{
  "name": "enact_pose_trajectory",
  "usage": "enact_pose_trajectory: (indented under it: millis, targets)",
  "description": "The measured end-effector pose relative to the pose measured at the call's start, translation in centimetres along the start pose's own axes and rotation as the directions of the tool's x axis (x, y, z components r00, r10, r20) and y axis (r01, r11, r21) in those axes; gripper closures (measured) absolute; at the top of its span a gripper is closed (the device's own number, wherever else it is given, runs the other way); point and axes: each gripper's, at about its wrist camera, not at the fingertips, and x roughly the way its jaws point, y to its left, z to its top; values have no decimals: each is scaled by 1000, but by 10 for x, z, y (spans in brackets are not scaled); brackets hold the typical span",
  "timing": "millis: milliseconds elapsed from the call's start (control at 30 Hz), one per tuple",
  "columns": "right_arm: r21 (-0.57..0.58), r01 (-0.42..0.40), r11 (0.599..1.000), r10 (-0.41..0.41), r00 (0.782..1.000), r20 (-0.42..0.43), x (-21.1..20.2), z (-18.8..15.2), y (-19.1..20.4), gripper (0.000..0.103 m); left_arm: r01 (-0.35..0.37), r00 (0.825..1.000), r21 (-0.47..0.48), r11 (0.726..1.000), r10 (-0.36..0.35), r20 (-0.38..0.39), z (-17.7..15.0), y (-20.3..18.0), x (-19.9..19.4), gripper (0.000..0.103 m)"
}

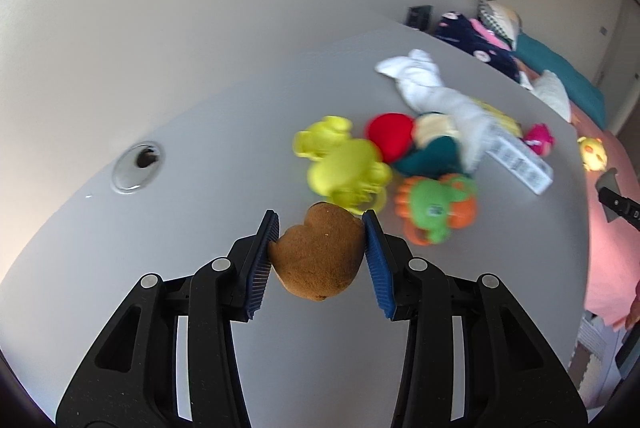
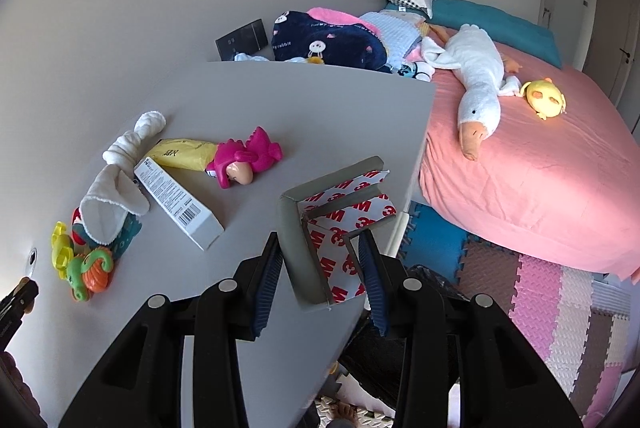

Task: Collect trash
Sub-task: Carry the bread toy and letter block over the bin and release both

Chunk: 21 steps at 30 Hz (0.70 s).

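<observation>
Risk: brown fuzzy lump (image 1: 318,260), low centre, pinched in left hand-held gripper (image 1: 322,260), may roll out sideways. Right hand-held gripper (image 2: 320,268) clamps grey corner guard (image 2: 320,228) lower centre, above counter (image 2: 240,99) edge; loose backing could snag.

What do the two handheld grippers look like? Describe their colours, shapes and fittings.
Both the left gripper and the right gripper look alike: black plastic arms with triangular cut-outs, round silver pivot pins, and flat jaws faced with ribbed blue pads. No cables or sleeves show.
</observation>
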Motion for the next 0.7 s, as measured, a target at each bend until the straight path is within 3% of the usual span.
enact_pose_trajectory:
  millis: [700]
  targets:
    - [58, 41, 997, -43, 999, 29, -40, -15, -70, 62, 149, 989, 141, 979, -148, -19, -9, -126, -16, 60]
